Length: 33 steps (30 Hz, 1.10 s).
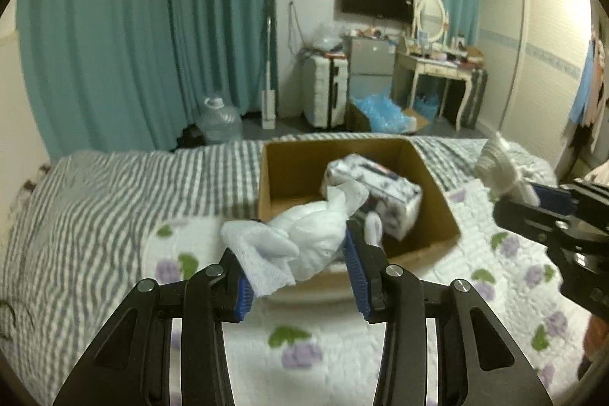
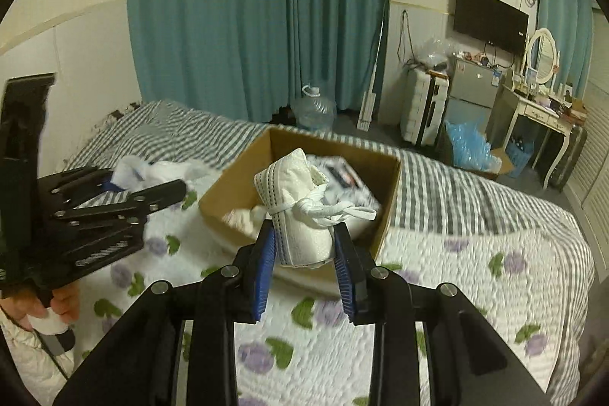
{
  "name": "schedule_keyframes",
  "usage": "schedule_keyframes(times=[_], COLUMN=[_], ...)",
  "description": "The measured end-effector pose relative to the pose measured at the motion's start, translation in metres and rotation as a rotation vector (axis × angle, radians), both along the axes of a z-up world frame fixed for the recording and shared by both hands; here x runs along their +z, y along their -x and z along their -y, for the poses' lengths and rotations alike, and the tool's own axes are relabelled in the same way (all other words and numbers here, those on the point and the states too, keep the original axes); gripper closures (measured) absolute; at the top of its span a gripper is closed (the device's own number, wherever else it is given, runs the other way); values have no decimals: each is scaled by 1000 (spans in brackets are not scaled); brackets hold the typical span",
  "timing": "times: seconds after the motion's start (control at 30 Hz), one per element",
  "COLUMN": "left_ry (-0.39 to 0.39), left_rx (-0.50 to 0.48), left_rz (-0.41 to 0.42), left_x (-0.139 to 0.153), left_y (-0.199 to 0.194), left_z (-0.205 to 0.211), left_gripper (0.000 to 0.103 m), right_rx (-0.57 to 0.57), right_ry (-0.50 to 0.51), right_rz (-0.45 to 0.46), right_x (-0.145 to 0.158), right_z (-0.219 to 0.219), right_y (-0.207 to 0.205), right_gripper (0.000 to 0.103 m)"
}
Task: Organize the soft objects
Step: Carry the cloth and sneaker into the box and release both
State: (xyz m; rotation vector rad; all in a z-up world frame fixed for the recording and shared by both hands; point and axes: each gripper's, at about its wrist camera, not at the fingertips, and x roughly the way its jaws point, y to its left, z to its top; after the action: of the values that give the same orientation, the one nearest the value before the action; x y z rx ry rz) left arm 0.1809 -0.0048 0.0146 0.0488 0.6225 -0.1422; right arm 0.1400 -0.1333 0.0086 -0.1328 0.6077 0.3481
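My left gripper point(image 1: 300, 265) is clenched on a white plush toy point(image 1: 316, 234), its soft body bulging out between the blue pads, with a flap of white mesh fabric point(image 1: 259, 253) hanging over the left finger. The toy sits up in the air, just in front of the near wall of the cardboard box point(image 1: 437, 185), and its upper end reaches over the box's open top.

My right gripper point(image 2: 304, 253) is grasping a small white baby shoe point(image 2: 293, 208). The pads press on its lower part, the sole with dark stitching faces left, and the white laces point(image 2: 335, 210) trail off to the right. The shoe hangs over the near edge of the same cardboard box point(image 2: 388, 212), partly above its inside. In the left wrist view, this shoe point(image 1: 498, 166) shows at the far right, right of the box and held by the right gripper point(image 1: 533, 196).

Inside the box lies a patterned white packet point(image 1: 384, 193) against the far right side, and something pale and soft point(image 2: 243, 215) at the near left corner; I cannot tell what that is.

The box stands on the bed, where the white quilt with purple flowers point(image 1: 297, 349) meets the grey-striped cover point(image 1: 95, 200). From the right wrist view, my left gripper point(image 2: 125, 189) is off to the left of the box, with the plush toy point(image 2: 152, 172) in it.
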Motion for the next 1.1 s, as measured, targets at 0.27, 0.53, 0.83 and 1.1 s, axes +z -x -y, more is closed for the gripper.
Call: schedule_keyframes(times=[0.27,0.53,0.83,1.1], left_ry=[1,-55,-23,-27], left_rx=[16,36,139,206], left_rz=[-35,47,102,106], left_x=[-36,-38,-14,-20], left_y=[-67,-72,-58,-47], left_z=[10,9,-45,-74], left_gripper=[52,14,13,13], right_rx=[-17,-15,32,44], right_ry=[6,15,-3,-56], right_rz=[-25,-67,-83,-137], right_x=[-16,-42,-39,-52], right_z=[6,7,-28,-66], right_y=[-50,-84,-102,-135], right_gripper=[74,74,74,50])
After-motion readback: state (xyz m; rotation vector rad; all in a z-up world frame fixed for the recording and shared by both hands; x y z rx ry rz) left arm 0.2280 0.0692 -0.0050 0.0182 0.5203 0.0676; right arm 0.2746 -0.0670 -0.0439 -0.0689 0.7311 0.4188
